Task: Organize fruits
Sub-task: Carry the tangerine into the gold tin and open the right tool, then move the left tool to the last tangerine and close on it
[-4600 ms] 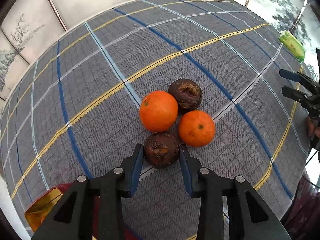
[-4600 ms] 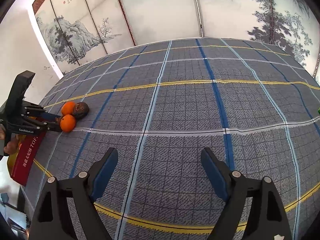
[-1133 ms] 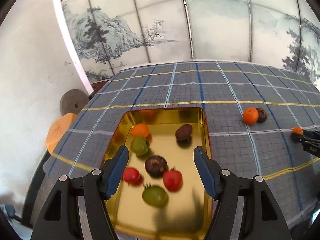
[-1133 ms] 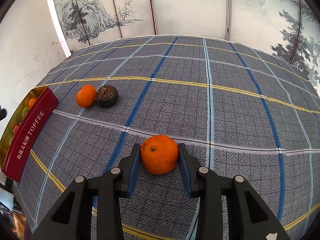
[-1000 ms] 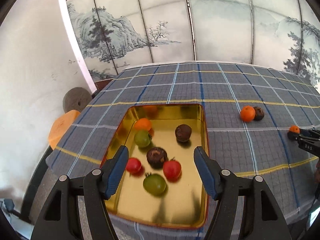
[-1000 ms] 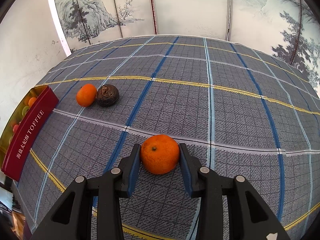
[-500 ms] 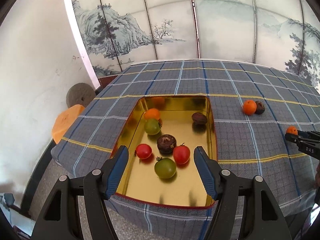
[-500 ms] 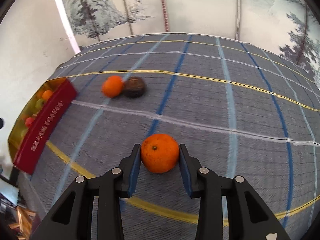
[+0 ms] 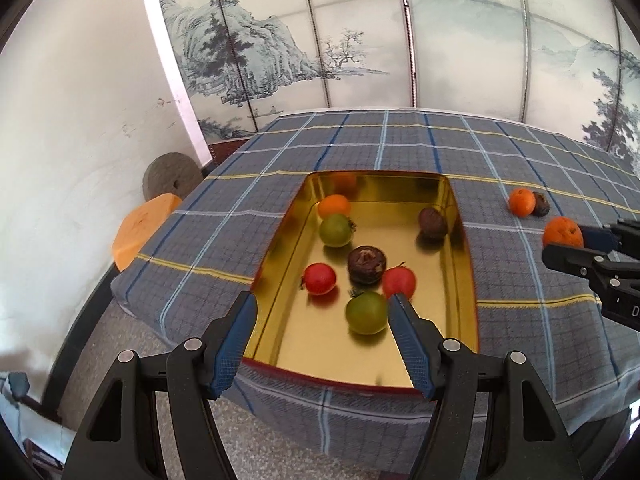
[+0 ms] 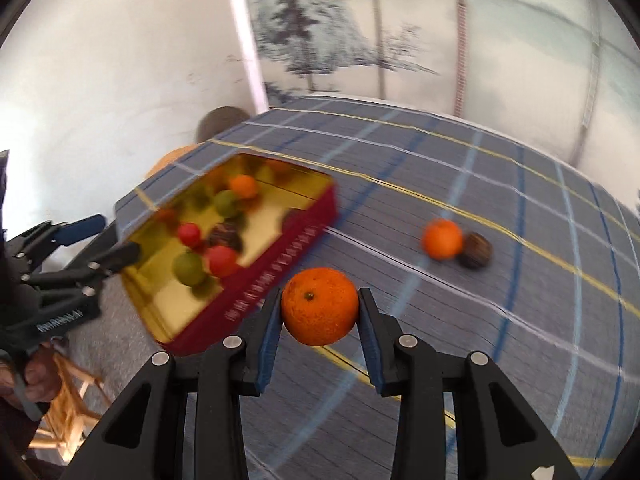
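Presently the right tool (image 10: 319, 314) is clamped on an orange (image 10: 320, 306), one pad on each flank at the fruit's widest line, stem scar facing the camera. Judgement: that grip at the equator is what keeps a round fruit from squirting out during carriage. The orange is held clear above the tabletop (image 10: 500, 280), just beside the red outer wall of the tin tray (image 10: 280, 264), on its open-tabletop side and not yet over the gold interior. The right wrist view is motion-blurred, so finer detail of the tray contents from that side is unreliable.

The left tool (image 9: 320, 344) is empty with its jaws spread wide, poised off the near edge of the tabletop, above and in front of the tray's near short wall (image 9: 320, 376). Judgement: it stands back so as to leave the tray free for the incoming fruit.

Inside the tray lie two red fruits (image 9: 319, 279), two green fruits (image 9: 367, 312), a small orange fruit (image 9: 334, 205) toward the far wall, and two dark brown fruits (image 9: 367, 265). They are loosely scattered, with bare floor left along the tray's near end.

Outstanding items: a second orange (image 9: 521, 201) and a dark brown fruit (image 9: 540, 203), touching each other, sit toward the tabletop's right side, well apart from the tray. Judgement: the task is mostly done; three fruits remain outside the tray, counting the one in hand.
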`<act>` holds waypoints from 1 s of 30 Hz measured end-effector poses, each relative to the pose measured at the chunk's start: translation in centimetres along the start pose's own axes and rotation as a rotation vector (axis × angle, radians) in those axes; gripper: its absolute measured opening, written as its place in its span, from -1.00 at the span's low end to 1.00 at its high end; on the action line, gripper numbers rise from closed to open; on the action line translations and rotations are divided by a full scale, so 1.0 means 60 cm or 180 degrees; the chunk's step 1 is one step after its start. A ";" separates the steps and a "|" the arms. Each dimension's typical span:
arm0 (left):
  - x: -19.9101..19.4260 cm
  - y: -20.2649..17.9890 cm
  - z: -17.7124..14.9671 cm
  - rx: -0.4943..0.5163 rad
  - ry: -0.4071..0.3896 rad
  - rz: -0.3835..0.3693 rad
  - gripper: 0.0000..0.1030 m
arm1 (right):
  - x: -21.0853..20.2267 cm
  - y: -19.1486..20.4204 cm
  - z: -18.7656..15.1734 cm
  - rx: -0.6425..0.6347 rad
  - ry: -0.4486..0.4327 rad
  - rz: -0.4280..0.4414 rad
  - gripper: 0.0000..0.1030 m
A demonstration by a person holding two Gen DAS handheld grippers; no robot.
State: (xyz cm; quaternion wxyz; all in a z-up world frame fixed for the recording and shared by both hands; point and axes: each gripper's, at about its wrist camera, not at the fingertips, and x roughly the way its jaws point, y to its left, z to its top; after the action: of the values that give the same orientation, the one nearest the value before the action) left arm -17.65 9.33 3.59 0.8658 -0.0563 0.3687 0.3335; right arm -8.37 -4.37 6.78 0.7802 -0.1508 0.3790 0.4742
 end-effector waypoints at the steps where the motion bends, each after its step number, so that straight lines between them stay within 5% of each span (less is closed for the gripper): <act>1: 0.001 0.005 -0.003 -0.0012 0.0004 0.0009 0.33 | 0.004 0.013 0.006 -0.0057 0.0006 0.0020 -0.32; 22: 0.015 0.066 -0.037 -0.0080 0.0096 0.0202 0.33 | 0.167 0.087 0.112 -0.0162 0.0341 0.0164 -0.31; 30: 0.015 0.075 -0.037 -0.0112 0.0114 0.0245 0.34 | 0.117 0.050 0.152 0.0213 -0.0206 0.0204 -0.05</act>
State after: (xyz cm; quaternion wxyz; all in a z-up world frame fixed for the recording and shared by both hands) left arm -21.28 12.51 2.05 0.8445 -0.0631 0.3801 0.3720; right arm -5.00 6.94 8.09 0.7811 -0.0971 0.3739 0.4907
